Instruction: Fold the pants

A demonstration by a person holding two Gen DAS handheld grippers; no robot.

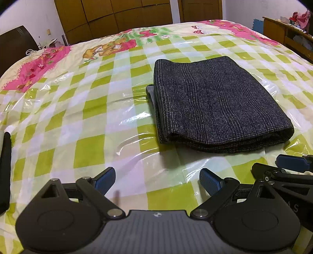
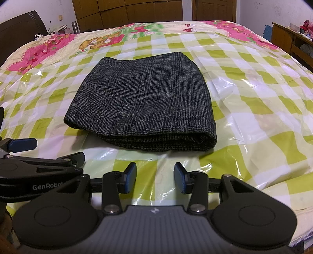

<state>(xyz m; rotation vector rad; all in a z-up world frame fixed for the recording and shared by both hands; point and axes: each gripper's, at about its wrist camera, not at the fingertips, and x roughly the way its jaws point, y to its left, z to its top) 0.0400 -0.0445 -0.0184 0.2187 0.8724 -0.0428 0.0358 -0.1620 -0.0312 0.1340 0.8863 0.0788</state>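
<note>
Plastic-covered checked bedspread [image 2: 244, 109] beneath wooden wardrobes [image 2: 125, 11].

The folded pants [image 2: 144, 105] lie on the bed [image 2: 254, 101], at twelve o'clock from the right gripper [image 2: 155, 180] and at about one o'clock from the left gripper [image 1: 157, 182]. Both grippers hang side by side before the near fold, apart from it. Behind the bed stands a wardrobe [image 1: 113, 17]. At two o'clock, beside the bed, is perhaps a desk [image 2: 291, 42].
</note>
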